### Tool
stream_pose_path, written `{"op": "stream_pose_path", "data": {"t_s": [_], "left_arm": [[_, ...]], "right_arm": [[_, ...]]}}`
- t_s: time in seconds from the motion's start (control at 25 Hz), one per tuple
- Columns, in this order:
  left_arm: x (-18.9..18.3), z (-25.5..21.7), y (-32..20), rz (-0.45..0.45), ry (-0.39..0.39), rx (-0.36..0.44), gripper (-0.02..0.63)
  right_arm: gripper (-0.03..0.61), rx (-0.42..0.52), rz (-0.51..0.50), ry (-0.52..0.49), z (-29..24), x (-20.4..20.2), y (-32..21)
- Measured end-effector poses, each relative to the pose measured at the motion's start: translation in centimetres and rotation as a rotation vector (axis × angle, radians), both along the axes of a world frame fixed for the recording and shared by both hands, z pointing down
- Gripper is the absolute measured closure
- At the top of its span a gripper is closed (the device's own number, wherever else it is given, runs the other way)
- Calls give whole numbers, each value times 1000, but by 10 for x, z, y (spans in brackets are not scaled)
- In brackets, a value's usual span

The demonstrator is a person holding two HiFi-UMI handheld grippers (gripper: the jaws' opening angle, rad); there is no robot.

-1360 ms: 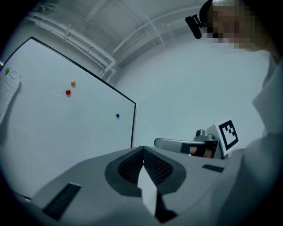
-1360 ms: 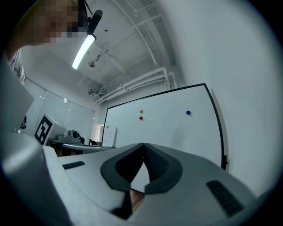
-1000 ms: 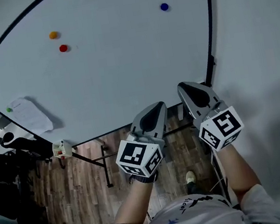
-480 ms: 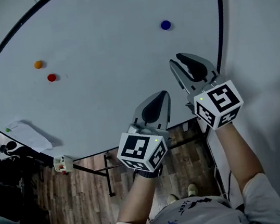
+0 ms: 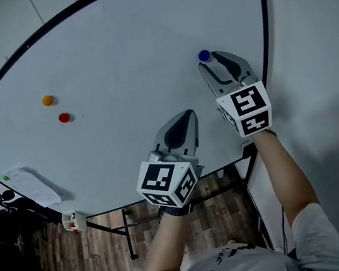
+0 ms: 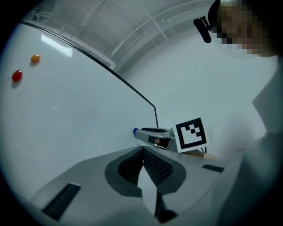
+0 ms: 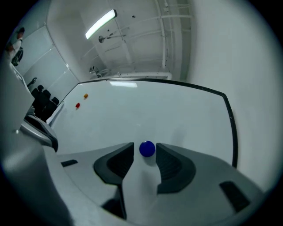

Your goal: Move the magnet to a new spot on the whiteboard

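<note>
A blue round magnet (image 5: 204, 55) sticks to the whiteboard (image 5: 119, 57) near its right edge. My right gripper (image 5: 216, 60) is at the magnet. In the right gripper view the blue magnet (image 7: 147, 148) sits between the tips of the right gripper (image 7: 145, 147); the jaws are opening and the pads do not press on it. My left gripper (image 5: 185, 116) hovers lower on the board, jaws together and empty. In the left gripper view the left gripper (image 6: 142, 151) is shut, with the blue magnet (image 6: 135, 131) and right gripper (image 6: 152, 133) beyond.
An orange magnet (image 5: 48, 100) and a red magnet (image 5: 64, 118) sit at the board's left. A paper sheet (image 5: 32, 186) held by a green magnet (image 5: 5, 178) hangs at the lower left corner. The board's black frame (image 5: 263, 27) runs just right of the blue magnet.
My right gripper has risen up the board to the blue magnet and its jaws have spread apart. The left gripper has lifted a little and stays shut.
</note>
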State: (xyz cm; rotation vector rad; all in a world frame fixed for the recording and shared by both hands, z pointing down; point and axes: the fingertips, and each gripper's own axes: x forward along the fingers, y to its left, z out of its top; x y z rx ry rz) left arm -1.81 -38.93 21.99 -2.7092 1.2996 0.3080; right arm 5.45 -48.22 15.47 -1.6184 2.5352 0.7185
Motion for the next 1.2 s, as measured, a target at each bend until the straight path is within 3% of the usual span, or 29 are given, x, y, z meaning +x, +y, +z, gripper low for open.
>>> {"op": "stream_pose_path", "data": {"t_s": [0.4,0.72,1.2], "left_arm": [[-9,6,-10,17,1,-9,601],[-10,11,-8,33,5,-19,601],[1,15,15,87,8,-22,601]], "right_arm": [[426,2,95,74,-3,-9,-17],[449,-12,106,80,-1,-9,-16],[449,18,67,47,-1,1,43]]}}
